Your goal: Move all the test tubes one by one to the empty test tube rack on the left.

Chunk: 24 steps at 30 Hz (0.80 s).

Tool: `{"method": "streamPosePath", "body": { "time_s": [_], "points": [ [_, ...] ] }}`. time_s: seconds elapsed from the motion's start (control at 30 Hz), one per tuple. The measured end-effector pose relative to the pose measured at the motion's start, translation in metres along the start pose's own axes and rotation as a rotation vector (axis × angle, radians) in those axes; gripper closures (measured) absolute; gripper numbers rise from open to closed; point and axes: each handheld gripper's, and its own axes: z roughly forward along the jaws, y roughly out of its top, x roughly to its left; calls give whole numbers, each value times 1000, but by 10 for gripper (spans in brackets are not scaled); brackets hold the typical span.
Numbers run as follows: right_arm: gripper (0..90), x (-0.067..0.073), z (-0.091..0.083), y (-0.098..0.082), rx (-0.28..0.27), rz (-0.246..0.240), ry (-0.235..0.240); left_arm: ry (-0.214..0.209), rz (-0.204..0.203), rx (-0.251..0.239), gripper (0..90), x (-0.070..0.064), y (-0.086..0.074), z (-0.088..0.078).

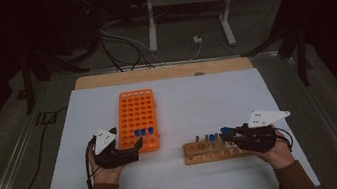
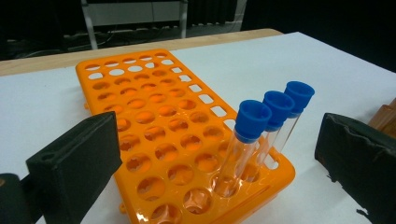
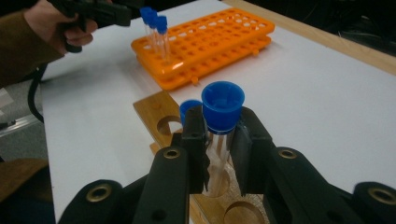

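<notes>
right gripper (image 3: 219,140) clamps one blue-capped tube (image 3: 222,126); left gripper (image 2: 215,154) gapes by three tubes (image 2: 266,126).

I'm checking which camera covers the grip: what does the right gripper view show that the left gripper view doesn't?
Right gripper view alone: the right gripper shut on a blue-capped tube over the wooden rack, a second blue cap behind it, and the person's left hand. Left gripper view alone: its own open jaws. Both: the orange rack with three blue-capped tubes on the white table.
</notes>
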Motion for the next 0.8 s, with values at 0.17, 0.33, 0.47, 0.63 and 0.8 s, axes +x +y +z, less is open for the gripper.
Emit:
{"method": "streamPosePath", "body": {
  "time_s": [0.17, 0.33, 0.47, 0.63, 0.8],
  "points": [
    [770, -2, -10, 6, -42, 12, 11, 0, 0, -2, 12, 0, 0, 0],
    [770, -5, -18, 9, -77, 29, 21, -8, 2, -4, 12, -1, 1, 1],
    [771, -6, -22, 12, -100, 34, 25, -14, -1, -7, 13, -1, 2, 0],
    [770, -9, -26, 17, -113, 32, 12, -4, 12, -10, 13, -3, 4, -1],
    [771, -14, -28, 23, -125, 36, -10, 1, 20, -23, 14, -7, 11, -4]
  ]
}}
